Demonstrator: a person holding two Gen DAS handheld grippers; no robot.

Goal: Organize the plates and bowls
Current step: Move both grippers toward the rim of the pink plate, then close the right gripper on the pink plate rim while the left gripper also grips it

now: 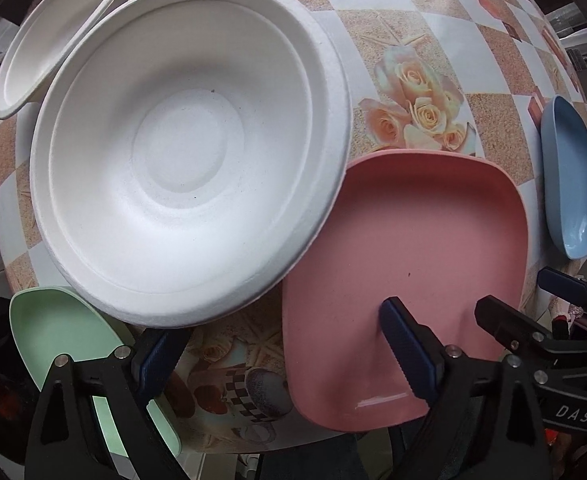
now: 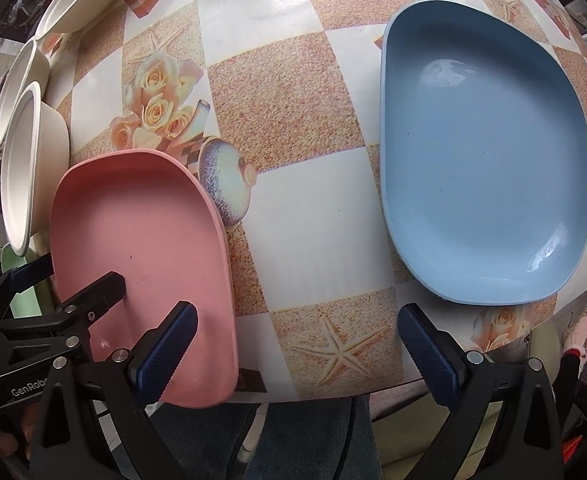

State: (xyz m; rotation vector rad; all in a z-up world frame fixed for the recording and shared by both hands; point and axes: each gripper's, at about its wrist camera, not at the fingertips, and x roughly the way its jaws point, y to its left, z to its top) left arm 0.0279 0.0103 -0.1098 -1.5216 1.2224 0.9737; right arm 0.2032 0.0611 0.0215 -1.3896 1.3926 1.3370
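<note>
Left tongs (image 1: pixel 285 356), right tongs (image 2: pixel 297 344) gaping, aimed steeply down.

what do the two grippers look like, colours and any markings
Both are matte black plastic frames with silver rivets at the joints. Each finger ends in a dark blue ribbed pad. The left gripper and right gripper look alike in build. White lettering shows on the bodies: "GenRob", cut off at the edge, on the left gripper and "DAS" on the right. No cables or sleeves are visible.

White bowl (image 1: pixel 189 152) hides the pink plate's (image 1: pixel 405 264) corner; green plate (image 1: pixel 57 332) cut off
</note>
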